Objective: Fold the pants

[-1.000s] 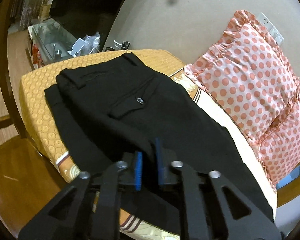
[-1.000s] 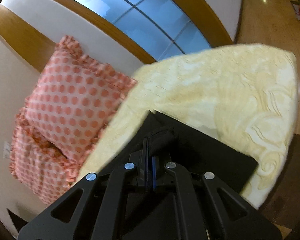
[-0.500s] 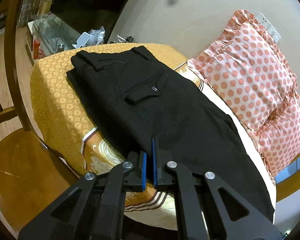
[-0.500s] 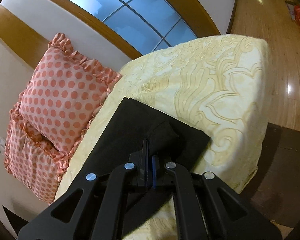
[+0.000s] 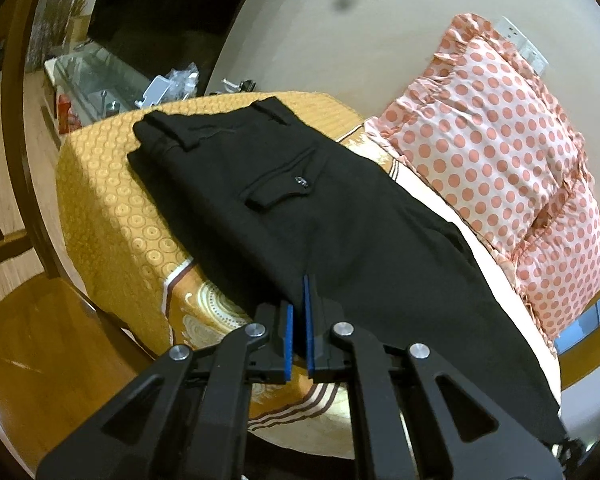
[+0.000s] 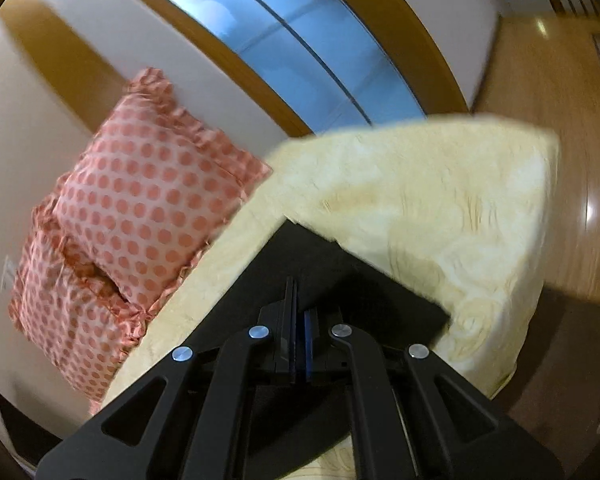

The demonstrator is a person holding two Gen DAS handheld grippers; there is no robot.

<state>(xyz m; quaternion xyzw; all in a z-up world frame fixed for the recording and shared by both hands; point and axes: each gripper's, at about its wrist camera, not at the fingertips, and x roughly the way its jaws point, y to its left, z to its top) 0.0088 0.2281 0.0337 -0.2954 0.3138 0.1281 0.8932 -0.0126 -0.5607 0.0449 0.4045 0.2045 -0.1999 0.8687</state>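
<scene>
Black pants (image 5: 300, 200) lie flat along the bed, with the waistband far left and a buttoned back pocket facing up. My left gripper (image 5: 297, 294) is shut, its blue pads pinching the near edge of the pants around the seat. In the right wrist view the leg end of the pants (image 6: 340, 280) spreads around my right gripper (image 6: 299, 298), which is shut on that dark fabric. The picture there is blurred. The stretch of pants between the two grips is hidden.
An orange patterned cover (image 5: 112, 208) lies under the waistband and a cream bedspread (image 6: 440, 208) under the legs. Pink dotted pillows (image 5: 480, 152) lean on the wall behind. A wooden chair (image 5: 28, 320) and a cluttered glass table (image 5: 100, 80) stand at the left.
The left jaws closed from a small gap onto the pants' edge, and the lower layer that stuck out at the left is now covered. The right gripper shifted with the leg end.
</scene>
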